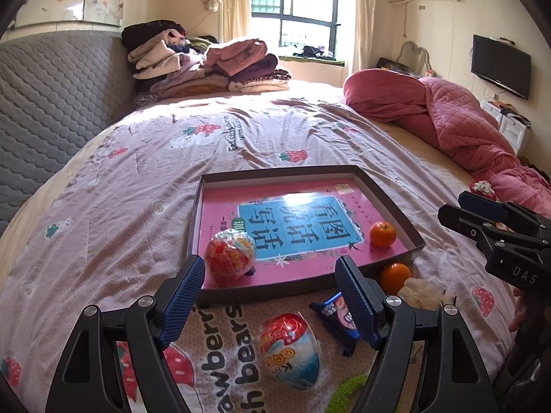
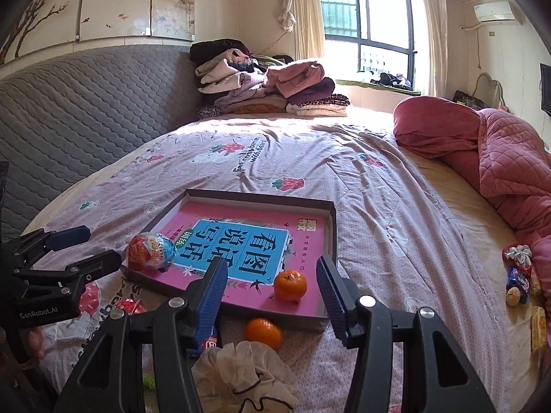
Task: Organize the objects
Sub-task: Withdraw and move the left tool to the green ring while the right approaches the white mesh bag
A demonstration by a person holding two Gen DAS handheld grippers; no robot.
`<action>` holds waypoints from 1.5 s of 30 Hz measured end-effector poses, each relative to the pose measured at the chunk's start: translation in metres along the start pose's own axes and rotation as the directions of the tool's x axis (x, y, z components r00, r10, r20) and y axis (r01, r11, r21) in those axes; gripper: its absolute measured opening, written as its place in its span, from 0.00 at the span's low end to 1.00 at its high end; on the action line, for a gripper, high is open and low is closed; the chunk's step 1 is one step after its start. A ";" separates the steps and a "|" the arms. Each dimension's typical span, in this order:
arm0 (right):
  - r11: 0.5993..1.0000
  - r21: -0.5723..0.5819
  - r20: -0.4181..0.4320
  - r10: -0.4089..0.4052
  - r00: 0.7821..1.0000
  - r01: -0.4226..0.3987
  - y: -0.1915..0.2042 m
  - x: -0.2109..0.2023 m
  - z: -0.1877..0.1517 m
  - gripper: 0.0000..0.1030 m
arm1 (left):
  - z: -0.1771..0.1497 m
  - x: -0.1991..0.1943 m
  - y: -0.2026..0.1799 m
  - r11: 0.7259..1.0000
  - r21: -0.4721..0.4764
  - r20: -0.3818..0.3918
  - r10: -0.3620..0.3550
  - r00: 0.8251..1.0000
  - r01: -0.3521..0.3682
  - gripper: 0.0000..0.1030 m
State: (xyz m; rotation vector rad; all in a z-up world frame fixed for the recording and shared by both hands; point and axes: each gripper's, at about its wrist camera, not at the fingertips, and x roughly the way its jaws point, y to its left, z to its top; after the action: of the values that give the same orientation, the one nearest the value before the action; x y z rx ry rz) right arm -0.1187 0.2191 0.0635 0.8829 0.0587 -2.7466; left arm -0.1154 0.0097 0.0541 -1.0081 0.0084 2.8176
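My left tool (image 1: 270,296) gapes wide with ribbed blue pads, gripping nothing; my right tool (image 2: 270,296) is equally wide and bare; a shallow brown cardboard tray (image 1: 389,203) lined with a glossy pink book sits on the soft strawberry-print bed quilt (image 1: 137,179); inside it I see a crinkly foil-wrapped egg (image 1: 230,256) and a dimpled orange tangerine (image 1: 383,234); a second tangerine (image 2: 263,333) lies just outside the tray's near rim, between my right tool's fingers; another foil-wrapped egg (image 1: 291,349) rests on the quilt below my left tool.
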 end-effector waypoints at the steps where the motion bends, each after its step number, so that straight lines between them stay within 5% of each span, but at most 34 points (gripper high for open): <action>1: 1.000 0.001 -0.002 0.001 1.000 -0.001 0.000 -0.002 -0.003 0.52 | -0.005 -0.003 -0.001 1.000 0.001 -0.003 -0.002 1.000 0.002 0.77; 31: 1.000 0.008 -0.038 0.020 0.999 -0.019 -0.002 -0.026 -0.043 0.52 | -0.065 -0.028 -0.021 0.999 -0.021 -0.079 -0.025 0.997 0.024 0.77; 45: 1.000 0.013 -0.141 0.009 0.990 -0.007 -0.004 -0.009 -0.064 0.52 | -0.086 -0.016 -0.031 0.999 -0.008 -0.165 -0.033 0.986 0.032 0.77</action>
State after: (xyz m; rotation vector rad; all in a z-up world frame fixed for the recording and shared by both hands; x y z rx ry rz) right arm -0.0766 0.2328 0.0163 1.0771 0.0645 -2.6758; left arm -0.0445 0.0335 -0.0008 -1.2289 0.0034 2.6978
